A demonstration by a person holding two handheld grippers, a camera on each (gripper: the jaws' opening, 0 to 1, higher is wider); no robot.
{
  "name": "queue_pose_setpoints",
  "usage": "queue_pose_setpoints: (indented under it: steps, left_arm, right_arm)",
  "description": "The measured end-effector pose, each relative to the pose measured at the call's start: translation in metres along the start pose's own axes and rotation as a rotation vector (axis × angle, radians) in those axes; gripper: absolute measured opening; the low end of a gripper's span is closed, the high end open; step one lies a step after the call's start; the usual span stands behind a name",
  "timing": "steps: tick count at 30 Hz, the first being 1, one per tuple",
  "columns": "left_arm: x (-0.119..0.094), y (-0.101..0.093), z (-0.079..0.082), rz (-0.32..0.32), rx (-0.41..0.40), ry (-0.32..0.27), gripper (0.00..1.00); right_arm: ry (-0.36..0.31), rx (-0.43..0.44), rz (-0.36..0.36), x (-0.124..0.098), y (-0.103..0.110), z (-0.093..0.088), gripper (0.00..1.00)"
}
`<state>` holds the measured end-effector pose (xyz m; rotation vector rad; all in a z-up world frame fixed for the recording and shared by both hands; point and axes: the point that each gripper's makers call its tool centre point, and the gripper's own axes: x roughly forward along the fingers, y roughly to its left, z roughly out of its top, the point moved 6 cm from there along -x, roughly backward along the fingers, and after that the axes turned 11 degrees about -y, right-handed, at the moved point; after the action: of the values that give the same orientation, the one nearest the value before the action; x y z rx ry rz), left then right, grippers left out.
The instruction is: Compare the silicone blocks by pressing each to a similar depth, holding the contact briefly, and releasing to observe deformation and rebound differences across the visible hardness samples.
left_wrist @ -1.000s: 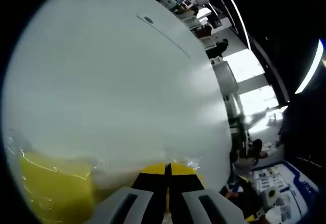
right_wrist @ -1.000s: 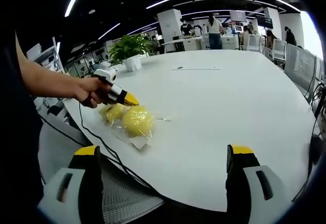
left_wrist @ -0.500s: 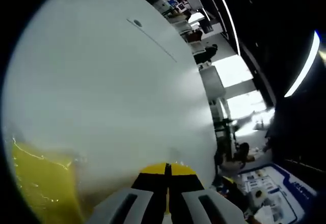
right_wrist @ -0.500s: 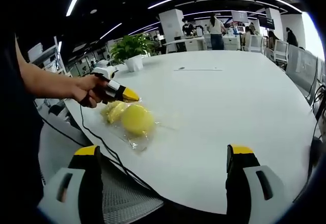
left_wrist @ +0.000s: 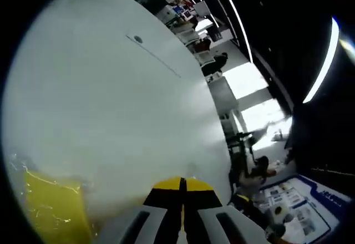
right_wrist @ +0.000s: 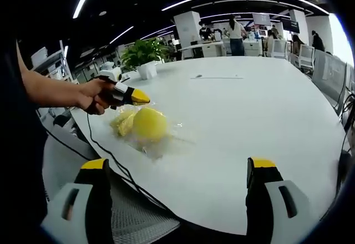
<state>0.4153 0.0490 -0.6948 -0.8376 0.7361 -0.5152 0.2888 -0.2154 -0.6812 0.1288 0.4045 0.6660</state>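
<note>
Yellow silicone blocks (right_wrist: 141, 124) wrapped in clear plastic lie on the white table (right_wrist: 238, 122) near its left edge. In the right gripper view a hand holds my left gripper (right_wrist: 138, 96) just above them, its yellow tips together. In the left gripper view the left gripper (left_wrist: 182, 183) is shut with nothing between its tips, and a wrapped yellow block (left_wrist: 52, 205) lies low at the left. My right gripper (right_wrist: 180, 169) stands wide open over the table's near edge, well apart from the blocks.
A potted plant (right_wrist: 143, 52) stands at the table's far left edge. Chairs (right_wrist: 304, 52) and people (right_wrist: 233, 33) are behind the table. A black cable (right_wrist: 105, 150) hangs over the near edge.
The left gripper has lifted slightly off the yellow blocks, and the round block has shifted a little.
</note>
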Motion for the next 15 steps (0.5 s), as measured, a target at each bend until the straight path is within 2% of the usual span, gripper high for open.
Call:
queue_pose_setpoints:
  steps: [6,13,15]
  left_arm:
    - [-0.002,-0.01,0.002,-0.018,0.12,-0.001,0.0]
    - [-0.004,-0.019,0.006,-0.022,0.187,0.014,0.0]
    - [-0.006,-0.023,0.009,-0.034,0.225,0.002,0.0]
  right_arm:
    - [0.002,-0.007,-0.001,-0.001,-0.001,0.002,0.96]
    - [-0.002,-0.019,0.004,0.0,-0.002,0.006,0.96]
    - [-0.002,-0.024,0.007,0.001,-0.001,0.008,0.96]
